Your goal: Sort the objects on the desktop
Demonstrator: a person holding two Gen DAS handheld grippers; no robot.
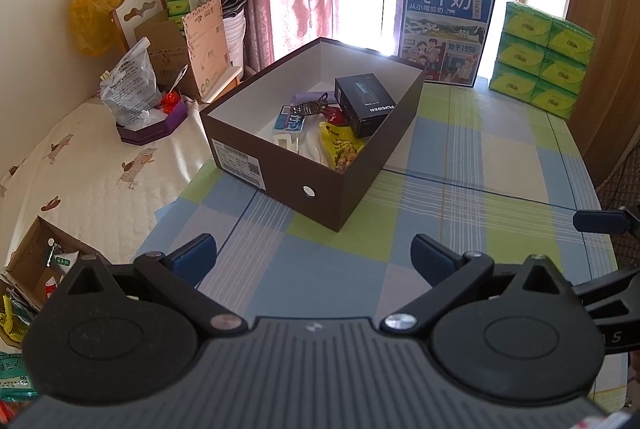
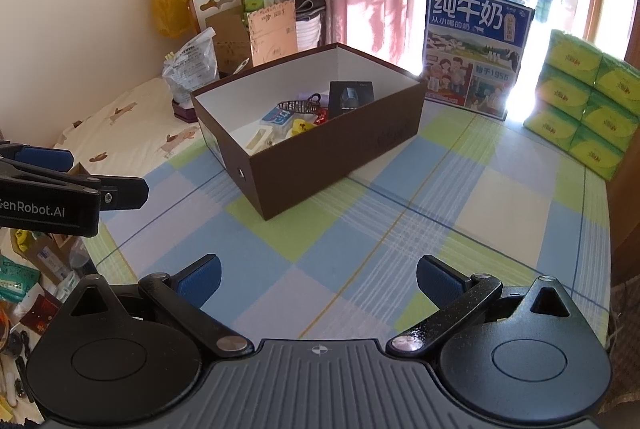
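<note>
The checked tabletop (image 1: 460, 165) carries a brown box (image 1: 320, 185) mid-surface. Inside it lie a black carton (image 1: 366, 105), a yellow snack packet (image 1: 340, 145) and a blue packet (image 1: 290, 123). Left hand-held gripper (image 1: 314, 257) and right hand-held gripper (image 2: 319, 277) hover spread wide, empty.

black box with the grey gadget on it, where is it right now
The small black box lies inside the brown box, against its right wall toward the far end, beside the yellow snack packet in both wrist views.
</note>
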